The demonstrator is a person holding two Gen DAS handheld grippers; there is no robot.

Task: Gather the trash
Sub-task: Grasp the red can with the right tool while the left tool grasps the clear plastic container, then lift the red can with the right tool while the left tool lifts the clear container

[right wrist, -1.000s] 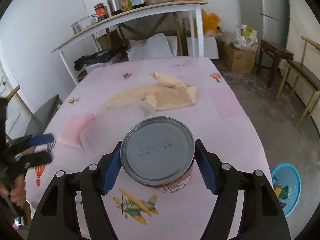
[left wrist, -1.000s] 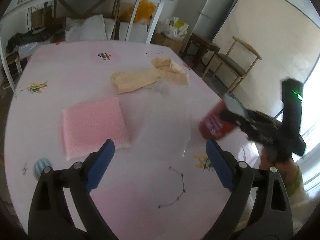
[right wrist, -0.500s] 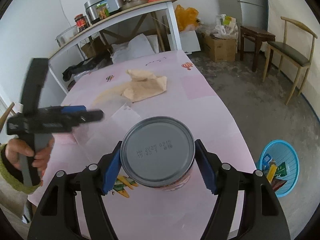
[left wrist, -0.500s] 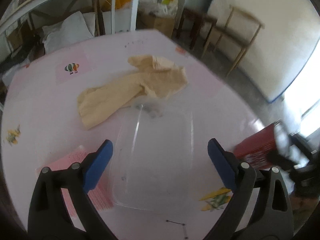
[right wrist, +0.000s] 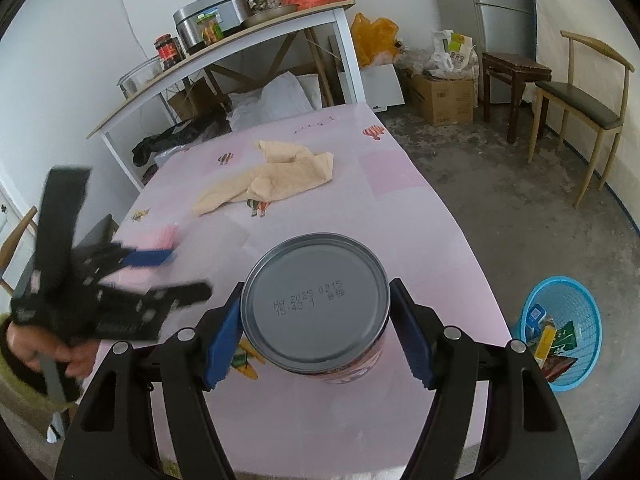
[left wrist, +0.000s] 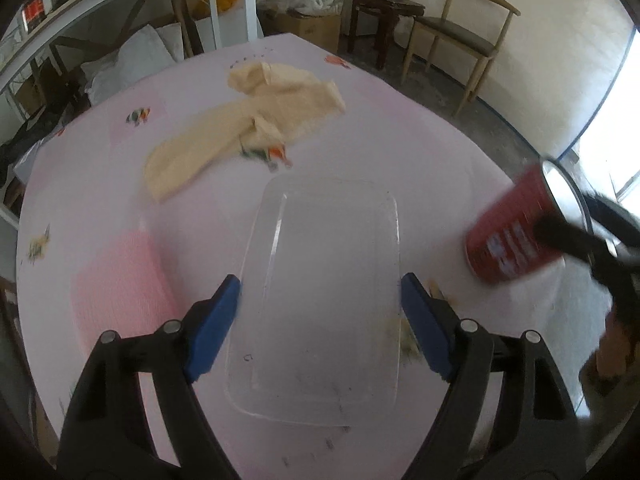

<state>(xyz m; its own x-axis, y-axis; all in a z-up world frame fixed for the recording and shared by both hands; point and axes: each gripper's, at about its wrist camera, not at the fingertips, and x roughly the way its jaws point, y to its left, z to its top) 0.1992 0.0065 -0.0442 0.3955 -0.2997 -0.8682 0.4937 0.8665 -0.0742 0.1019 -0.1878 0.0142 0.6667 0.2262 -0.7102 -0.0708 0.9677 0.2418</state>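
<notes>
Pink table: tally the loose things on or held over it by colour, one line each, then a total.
Red: 1, the can held in the right gripper
Clear: 1, the plastic tray
Beige: 1, the cloth
Pink: 1, the foam sheet
Total: 4

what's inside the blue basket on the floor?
The blue basket by the table holds some packaging: a blue-white carton, a yellow piece, green and dark red wrappers. Whatever lies beneath them is covered.

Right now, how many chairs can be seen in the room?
2. A wooden chair stands by the far right wall; part of another chair shows at the table's left edge. More may be hidden.
</notes>
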